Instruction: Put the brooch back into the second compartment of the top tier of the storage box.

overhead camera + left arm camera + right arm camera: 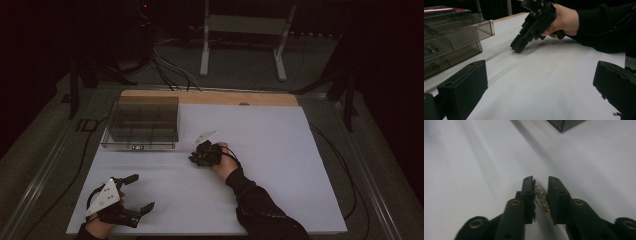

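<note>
**Pick-up under way, nothing stowed yet**

The right gripper is tipped down onto the white table, a little in front of the clear drawer box. Between its jaws lies a small gold clip set with a row of pale stones. The jaws stand nearly together around it, and the clip looks caught at a slant between the two pads, though a narrow gap shows on one side, so I judge the grip as just made and not yet proven. In the left gripper view the clip sits at the jaw tips, on the table surface, not lifted.

The left gripper rests near the table's front left corner, jaws wide apart and holding nothing.

Still to do, as I read it: raise the clip and carry it to the box, whose drawers appear closed; one likely has to be opened first.
</note>
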